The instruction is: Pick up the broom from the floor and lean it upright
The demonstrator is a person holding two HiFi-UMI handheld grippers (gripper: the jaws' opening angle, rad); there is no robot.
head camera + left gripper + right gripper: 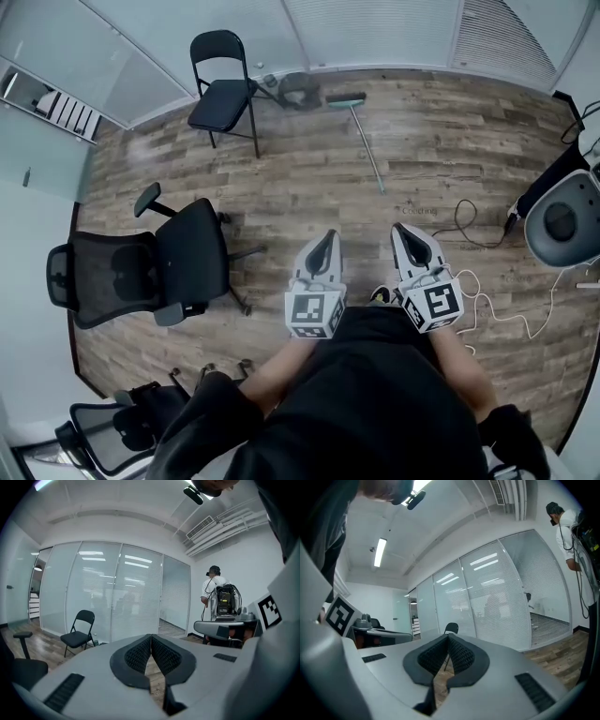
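The broom (362, 131) lies flat on the wooden floor far ahead, its green head (346, 97) near the glass wall and its thin handle running toward me. Both grippers are held close to my body, well short of it. My left gripper (327, 236) is shut with nothing between its pads (139, 654). My right gripper (401, 230) is also shut and empty, pads (457, 652) pressed together. The broom shows in neither gripper view.
A black folding chair (223, 89) stands by the glass wall left of the broom head, and shows again as the folding chair (80, 631). A black office chair (141, 265) sits at left. Cables (469, 225) and a white machine (566, 217) lie at right. A person (213, 592) stands at the far right.
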